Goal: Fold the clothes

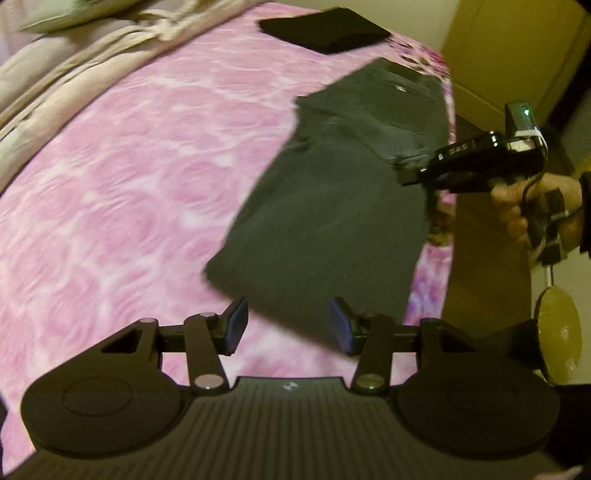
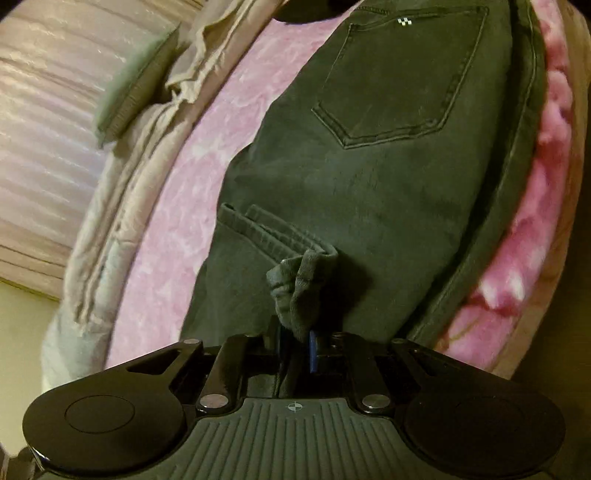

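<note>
My left claw (image 1: 290, 326) is wide open w/ nothing in it, blue pads apart, hovering over the near end of the jeans (image 1: 343, 206). My right claw (image 2: 295, 341) is clamped shut on a bunched hem of the jeans (image 2: 369, 192), a wad of dark cloth sticking up from between the pads.

The jeans are dark charcoal grey denim (washed-out look, slightly faded along the seams), folded over on themselves and lying flat on the bed near its right edge. In the right wrist view a back pocket (image 2: 402, 77) faces up, w/ double stitching round it and a tiny checkered tag at its top edge. A leg hem w/ a stitched band lies across the fabric just ahead of the right claw. The left wrist view is blurred, but shows the folded shape as a long dark slab running toward the far corner of the bed.

The bed has a pink floral blanket (image 1: 129, 177). A folded black garment (image 1: 325, 31) sits apart from the jeans, further up the bed. A beige quilt (image 2: 140, 155) is bunched along the blanket's left side. A hand (image 1: 532, 210) grips the right claw's handle.
</note>
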Motion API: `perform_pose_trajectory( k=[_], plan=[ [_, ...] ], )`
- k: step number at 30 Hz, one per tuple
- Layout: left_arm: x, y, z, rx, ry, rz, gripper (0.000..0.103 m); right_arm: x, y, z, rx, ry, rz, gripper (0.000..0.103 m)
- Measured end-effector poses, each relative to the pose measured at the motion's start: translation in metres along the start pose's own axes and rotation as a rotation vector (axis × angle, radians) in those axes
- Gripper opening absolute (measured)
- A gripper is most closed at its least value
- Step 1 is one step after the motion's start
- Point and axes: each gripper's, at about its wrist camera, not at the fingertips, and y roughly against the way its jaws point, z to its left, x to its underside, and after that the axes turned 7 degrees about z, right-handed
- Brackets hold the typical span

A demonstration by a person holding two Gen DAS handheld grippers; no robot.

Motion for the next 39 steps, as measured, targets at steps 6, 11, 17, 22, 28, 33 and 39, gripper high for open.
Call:
perform_pose_trajectory(
  k=[6, 11, 17, 22, 28, 33, 39],
  plan=[
    [-0.039, -0.028, -0.013, 0.007, -0.065, 0.043, 0.044, -0.008, -0.010, -0.029, -0.007, -0.106, -0.016, 0.040],
    [-0.059, -0.034, -0.024, 0.018, -0.142, 0.037, 0.044, -0.014, 0.014, -0.038, 0.027, -0.092, -0.064, 0.008],
    [-0.066, -0.047, -0.034, 0.041, -0.183, 0.051, 0.045, -0.024, 0.010, -0.065, 0.055, -0.141, -0.067, 0.009],
    [-0.069, -0.052, -0.041, 0.038, -0.248, 0.063, 0.045, -0.018, 0.036, -0.068, 0.106, -0.159, -0.116, 0.032],
    [-0.095, -0.067, -0.039, 0.032, -0.286, 0.075, 0.042, -0.013, 0.053, -0.034, 0.271, -0.018, -0.169, 0.039],
    [-0.130, -0.089, -0.057, 0.090, -0.314, 0.041, 0.037, -0.023, 0.031, -0.027, 0.241, 0.089, -0.112, 0.039],
    [-0.184, -0.137, -0.082, 0.206, -0.321, 0.001, 0.036, -0.034, 0.007, -0.020, 0.206, 0.207, -0.046, 0.039]
  ],
)
